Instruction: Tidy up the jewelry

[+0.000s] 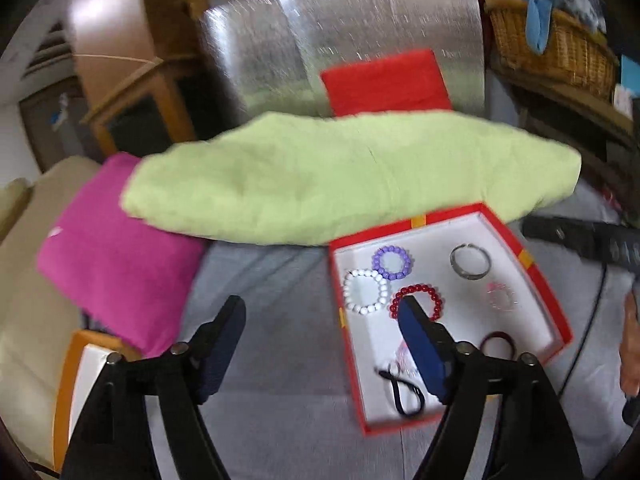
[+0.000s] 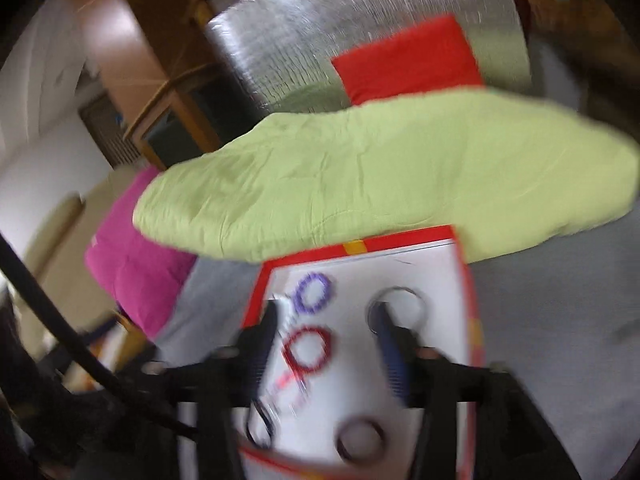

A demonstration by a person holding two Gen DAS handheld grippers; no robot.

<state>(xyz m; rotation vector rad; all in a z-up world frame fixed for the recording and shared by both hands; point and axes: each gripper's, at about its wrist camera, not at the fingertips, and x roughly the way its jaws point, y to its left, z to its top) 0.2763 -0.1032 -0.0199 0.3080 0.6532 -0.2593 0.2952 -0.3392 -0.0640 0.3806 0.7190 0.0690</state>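
In the red box (image 1: 558, 312) with its white lining we counted one white bracelet (image 1: 366, 292), one purple (image 1: 391, 263), one dark red (image 1: 420, 300), one pale pink (image 1: 501, 297), one silver bangle (image 1: 470, 261). Our left gripper (image 1: 320, 316) and right gripper (image 2: 326, 316) angled downward over it, jaws spread, holding nothing. We could read no writing.

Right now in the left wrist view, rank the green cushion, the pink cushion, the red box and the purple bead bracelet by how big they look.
1. green cushion
2. red box, but it lies nearer the camera than the cushions, so true size is unsure
3. pink cushion, partly hidden under the green one
4. purple bead bracelet, clearly smallest
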